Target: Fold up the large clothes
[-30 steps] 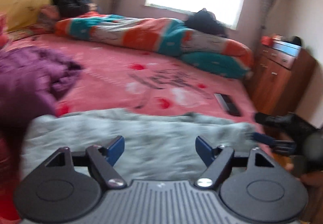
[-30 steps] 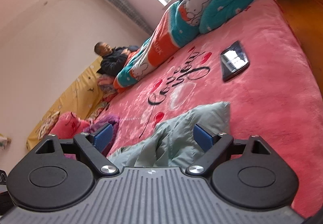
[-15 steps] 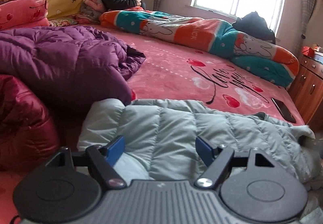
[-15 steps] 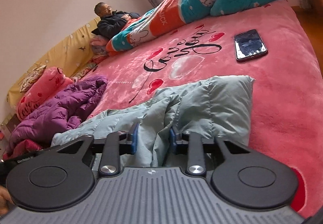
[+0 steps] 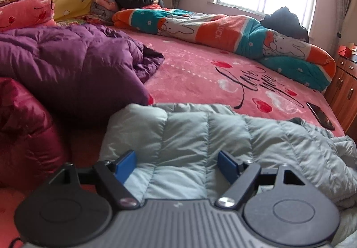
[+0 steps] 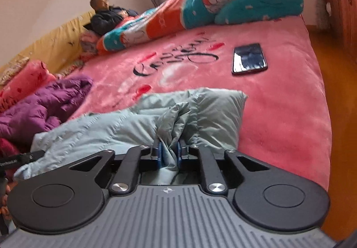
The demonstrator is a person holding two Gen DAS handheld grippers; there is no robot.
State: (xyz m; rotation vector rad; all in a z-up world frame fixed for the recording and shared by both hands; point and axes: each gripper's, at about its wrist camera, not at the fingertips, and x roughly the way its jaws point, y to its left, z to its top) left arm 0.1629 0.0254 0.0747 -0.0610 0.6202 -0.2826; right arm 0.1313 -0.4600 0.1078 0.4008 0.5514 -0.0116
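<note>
Bed [image 5: 200,73]: pink cover, carries all we list; a person sits at its far end.

Quilt [image 5: 223,31]: orange and teal, rolled along the far side, well apart from our work.

Purple coat [image 5: 67,69]: heaped to the left of the grey one, its near edge just beside it. A dark red garment [image 5: 24,132] lies nearer still on the left.

Grey coat [image 5: 223,136]: the task's thing, lying at the near edge of the bed directly ahead of both tools. Its long axis runs left to right across our view, so each tool meets one end. In the right view [image 6: 125,127] its right end is bunched into a ridge.

Phone [image 6: 248,58]: on the bed past the coat's right end, apart from it.

Left tool [image 5: 177,164]: jaws spread and opening a little further, set over the coat's left end, quilted fabric between them but not pressed.

Right tool [image 6: 169,155]: jaws pressed close, pinching the ridge of grey cloth.

Judgement: we hold the right end only; the fold waits on the left tool closing on its end.
</note>
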